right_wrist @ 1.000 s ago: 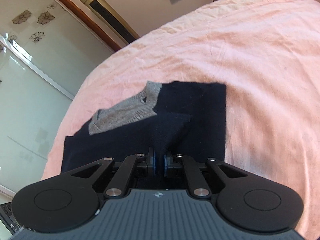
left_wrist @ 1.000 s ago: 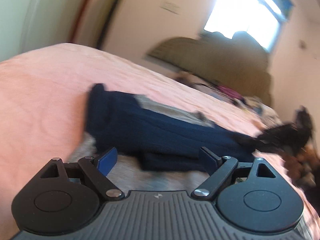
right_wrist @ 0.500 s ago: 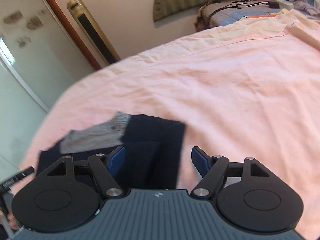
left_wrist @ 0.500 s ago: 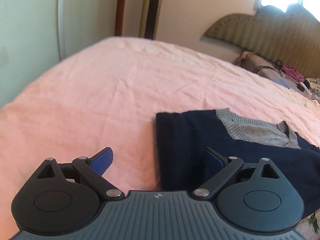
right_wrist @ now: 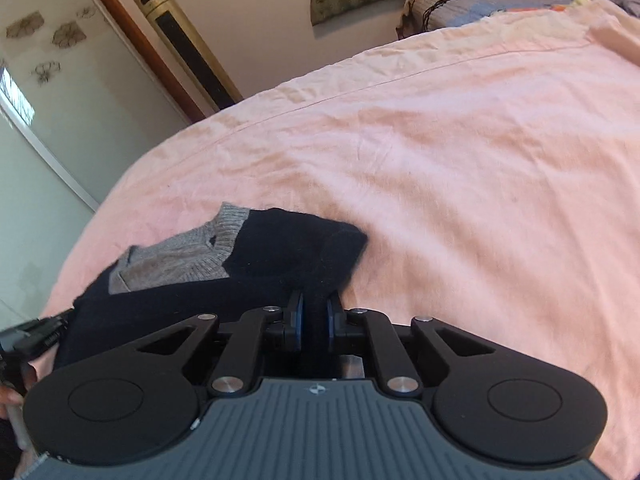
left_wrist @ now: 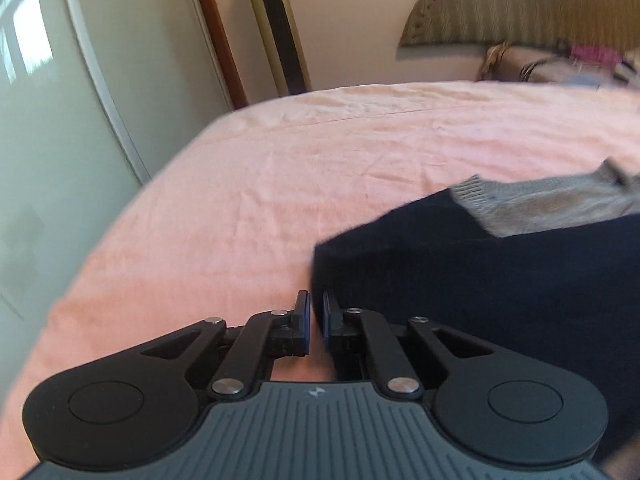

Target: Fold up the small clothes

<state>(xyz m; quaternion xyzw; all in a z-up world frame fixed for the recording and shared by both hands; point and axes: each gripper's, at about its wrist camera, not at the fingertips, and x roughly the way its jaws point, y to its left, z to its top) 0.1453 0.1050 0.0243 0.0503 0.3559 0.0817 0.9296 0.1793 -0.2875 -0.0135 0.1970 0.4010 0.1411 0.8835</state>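
The navy sweater (right_wrist: pixel 208 280) lies on the pink bed (right_wrist: pixel 460 168). The right gripper (right_wrist: pixel 314 322) pinches its near edge, the left gripper (left_wrist: pixel 316 320) nearly closed at its corner, seemingly to lift and fold.

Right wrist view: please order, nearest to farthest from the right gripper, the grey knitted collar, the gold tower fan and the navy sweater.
1. Navy sweater, pinched in the right gripper.
2. Grey knitted collar, left, ahead.
3. Gold tower fan, beyond the pink bed sheet, upper left.
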